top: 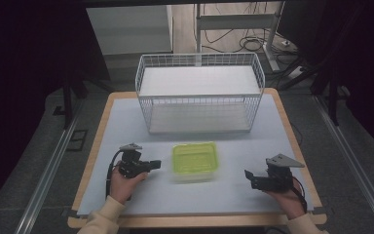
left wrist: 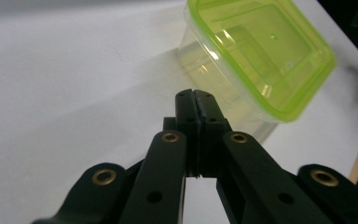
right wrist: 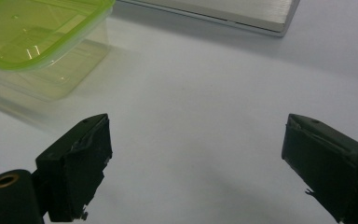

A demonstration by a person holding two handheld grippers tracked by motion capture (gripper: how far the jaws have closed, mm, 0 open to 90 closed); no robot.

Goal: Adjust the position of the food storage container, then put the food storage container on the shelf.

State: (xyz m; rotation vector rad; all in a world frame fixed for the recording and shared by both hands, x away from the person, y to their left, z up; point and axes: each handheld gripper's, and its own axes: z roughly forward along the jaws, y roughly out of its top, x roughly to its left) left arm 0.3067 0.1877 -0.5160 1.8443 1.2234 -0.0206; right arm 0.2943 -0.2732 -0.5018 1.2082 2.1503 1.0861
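Now | we approach the lidded green container (top: 194, 161) mid-tabletop (top: 126, 195), before the wire basket (top: 199, 92) | left claw (top: 152, 165) closed, empty; right claw (top: 251, 179) wide, empty | next: open left, straddle it.

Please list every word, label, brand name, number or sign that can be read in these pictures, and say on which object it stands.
There are none to read: the green-lidded container, the white wire basket, the table, the left gripper and the right gripper bear no legible text. Faint moulded marks on the lid are too blurred to read.
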